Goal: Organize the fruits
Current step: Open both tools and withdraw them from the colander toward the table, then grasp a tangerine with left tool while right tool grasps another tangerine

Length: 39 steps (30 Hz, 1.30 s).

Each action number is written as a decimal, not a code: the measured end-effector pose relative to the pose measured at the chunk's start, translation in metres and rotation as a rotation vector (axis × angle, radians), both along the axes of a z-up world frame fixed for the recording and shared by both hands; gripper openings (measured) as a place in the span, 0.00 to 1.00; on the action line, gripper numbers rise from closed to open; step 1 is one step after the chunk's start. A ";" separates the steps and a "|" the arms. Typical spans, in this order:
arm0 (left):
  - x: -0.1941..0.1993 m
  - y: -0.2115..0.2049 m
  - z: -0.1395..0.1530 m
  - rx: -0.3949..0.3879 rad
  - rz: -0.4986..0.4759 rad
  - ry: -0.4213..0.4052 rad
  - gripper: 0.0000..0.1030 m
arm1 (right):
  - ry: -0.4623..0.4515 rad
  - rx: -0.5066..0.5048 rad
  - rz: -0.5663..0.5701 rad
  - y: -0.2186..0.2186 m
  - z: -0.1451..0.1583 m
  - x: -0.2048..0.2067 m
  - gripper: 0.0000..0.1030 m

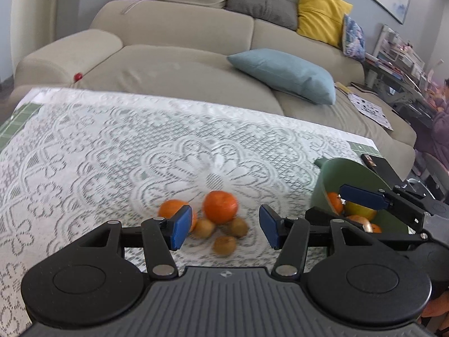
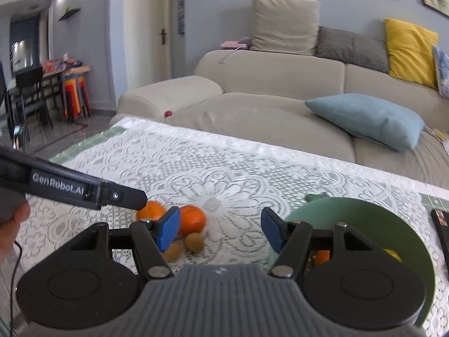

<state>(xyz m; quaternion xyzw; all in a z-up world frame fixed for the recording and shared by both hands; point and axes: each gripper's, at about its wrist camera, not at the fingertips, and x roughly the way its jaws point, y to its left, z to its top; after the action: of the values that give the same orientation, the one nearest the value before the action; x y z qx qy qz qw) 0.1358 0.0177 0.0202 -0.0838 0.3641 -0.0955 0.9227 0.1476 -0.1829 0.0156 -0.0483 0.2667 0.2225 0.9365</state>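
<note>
On the lace tablecloth lie two oranges with three small brown kiwis beside them. My left gripper hangs open just above and in front of this pile, with nothing between its blue pads. To the right stands a green bowl holding oranges and a yellow fruit. My right gripper is open and empty between the pile and the bowl. In the left wrist view one of its fingers reaches over the bowl. The right wrist view shows both oranges and two kiwis.
A dark phone lies at the table's right edge, beside the bowl. A beige sofa with a blue cushion runs behind the table's far edge. The left gripper's black arm crosses the left of the right wrist view.
</note>
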 end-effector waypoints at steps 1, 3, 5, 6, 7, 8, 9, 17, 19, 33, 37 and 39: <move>0.000 0.005 -0.002 -0.008 0.006 0.006 0.62 | -0.001 -0.011 0.009 0.004 -0.002 0.000 0.59; 0.000 0.012 -0.006 -0.015 0.012 0.017 0.62 | 0.002 -0.026 0.026 0.013 -0.005 0.001 0.59; 0.000 0.018 -0.010 -0.021 0.012 0.020 0.62 | 0.010 -0.036 0.034 0.018 -0.009 0.002 0.59; 0.000 0.020 -0.011 -0.024 0.010 0.020 0.62 | 0.014 -0.039 0.038 0.021 -0.011 0.003 0.59; 0.000 0.022 -0.013 -0.028 0.007 0.021 0.62 | 0.018 -0.042 0.042 0.023 -0.013 0.004 0.57; 0.001 0.023 -0.015 -0.033 0.004 0.024 0.62 | 0.022 -0.045 0.045 0.025 -0.015 0.006 0.56; 0.001 0.025 -0.018 -0.037 0.000 0.026 0.62 | 0.026 -0.048 0.048 0.029 -0.016 0.007 0.53; 0.012 0.039 -0.030 -0.073 0.017 0.047 0.59 | 0.039 -0.097 0.082 0.049 -0.029 0.017 0.38; 0.016 0.040 -0.034 -0.077 0.023 0.048 0.58 | 0.045 -0.105 0.089 0.052 -0.033 0.021 0.36; 0.050 0.044 -0.060 -0.159 0.071 0.134 0.56 | 0.073 -0.067 0.097 0.071 -0.054 0.047 0.36; 0.054 0.044 -0.064 -0.141 0.091 0.140 0.55 | 0.085 -0.057 0.085 0.075 -0.058 0.054 0.36; 0.055 0.044 -0.065 -0.128 0.099 0.140 0.55 | 0.091 -0.052 0.077 0.077 -0.060 0.057 0.37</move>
<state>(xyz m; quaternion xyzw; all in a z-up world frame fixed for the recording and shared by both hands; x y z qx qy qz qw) 0.1912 0.0620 -0.0453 -0.1669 0.4162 -0.0666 0.8913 0.2050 -0.1055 -0.0442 -0.0726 0.3128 0.2533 0.9125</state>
